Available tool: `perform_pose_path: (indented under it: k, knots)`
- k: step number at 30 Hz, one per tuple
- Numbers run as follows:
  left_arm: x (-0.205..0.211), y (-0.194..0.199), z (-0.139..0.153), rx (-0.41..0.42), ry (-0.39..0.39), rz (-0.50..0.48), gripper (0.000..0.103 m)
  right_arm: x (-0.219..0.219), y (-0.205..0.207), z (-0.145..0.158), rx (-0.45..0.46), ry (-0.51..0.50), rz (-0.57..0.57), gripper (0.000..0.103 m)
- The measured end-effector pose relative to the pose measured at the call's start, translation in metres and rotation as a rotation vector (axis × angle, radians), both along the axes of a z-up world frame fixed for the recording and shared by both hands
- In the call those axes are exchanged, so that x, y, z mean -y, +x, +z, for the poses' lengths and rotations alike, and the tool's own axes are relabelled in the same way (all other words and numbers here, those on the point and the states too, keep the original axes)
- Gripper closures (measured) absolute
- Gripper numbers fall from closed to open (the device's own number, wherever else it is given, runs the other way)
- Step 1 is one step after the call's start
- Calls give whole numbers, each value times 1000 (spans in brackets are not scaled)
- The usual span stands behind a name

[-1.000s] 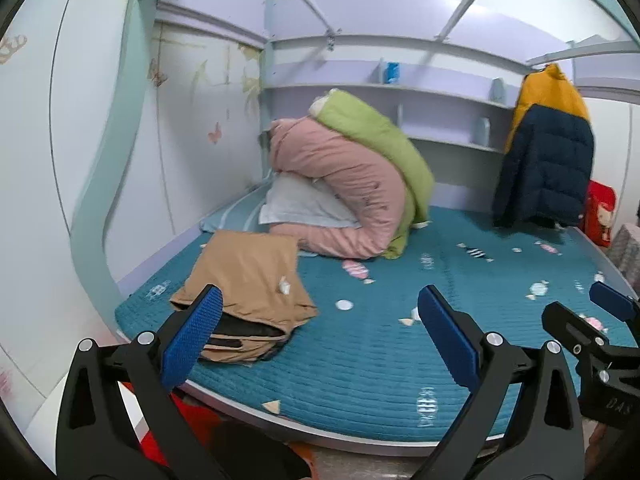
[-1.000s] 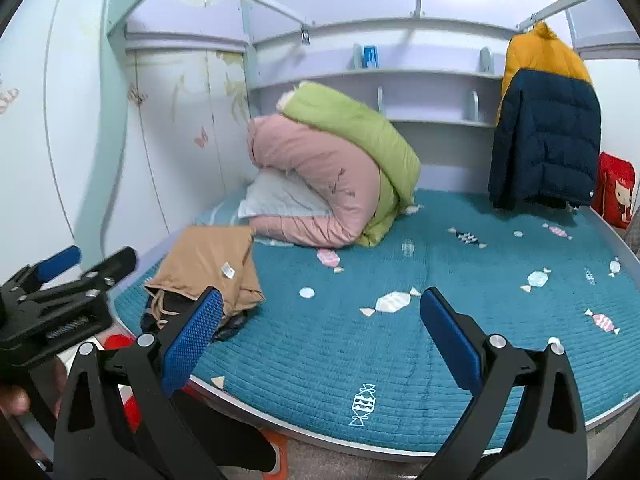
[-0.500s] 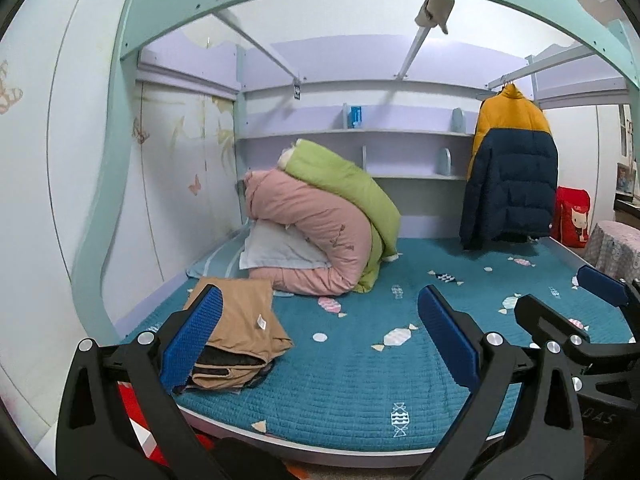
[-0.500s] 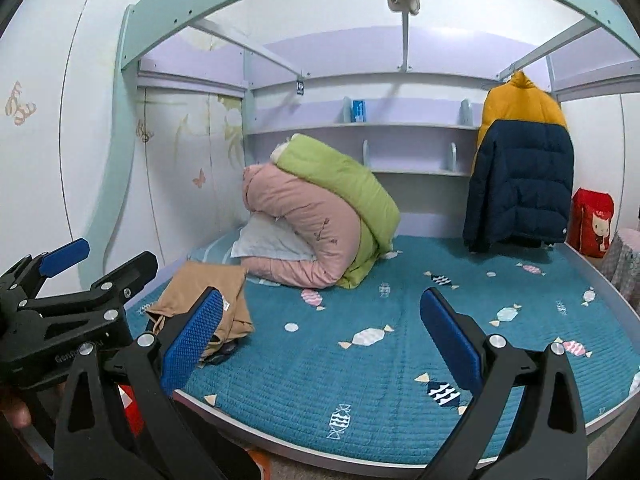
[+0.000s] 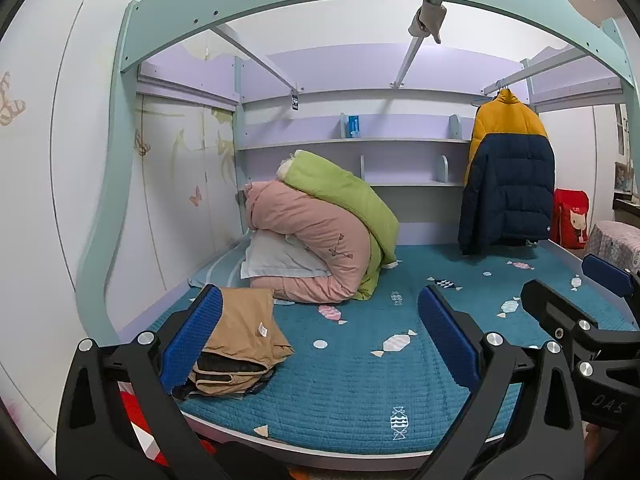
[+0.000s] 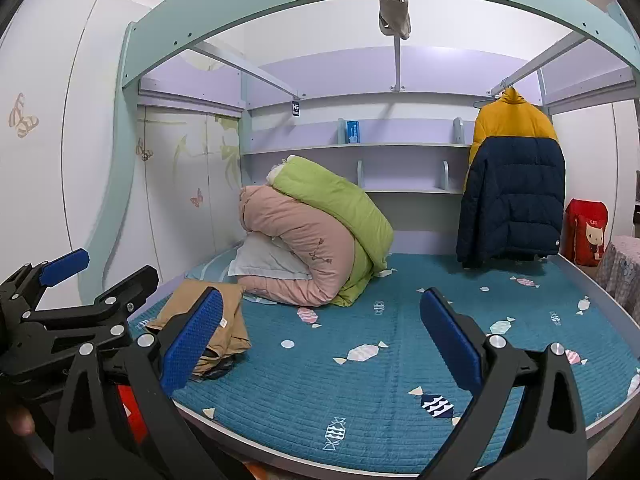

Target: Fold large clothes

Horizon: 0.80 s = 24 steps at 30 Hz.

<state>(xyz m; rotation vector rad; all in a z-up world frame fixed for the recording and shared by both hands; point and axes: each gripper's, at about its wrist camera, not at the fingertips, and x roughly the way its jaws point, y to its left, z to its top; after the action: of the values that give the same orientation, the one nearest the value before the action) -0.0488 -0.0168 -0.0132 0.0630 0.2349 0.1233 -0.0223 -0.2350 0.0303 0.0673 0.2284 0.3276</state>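
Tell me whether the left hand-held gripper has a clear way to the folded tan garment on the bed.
Probably yes: the left hand-held gripper is open, and nothing lies between it and the folded tan garment.

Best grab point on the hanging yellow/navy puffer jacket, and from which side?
Probably the yellow shoulders of the puffer jacket, one gripper each, coming straight on from the open bed side. It hangs upright on a hanger from the rail, so lifting at the shoulders should free it. Left gripper and right gripper are open, empty.
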Motion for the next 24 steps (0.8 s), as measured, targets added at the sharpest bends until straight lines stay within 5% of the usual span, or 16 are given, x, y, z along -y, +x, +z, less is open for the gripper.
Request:
perform_pose_path:
  k: [24]
  knots:
    - [1, -7, 3, 27, -4, 4, 5, 2, -4, 2, 13, 25, 0, 8]
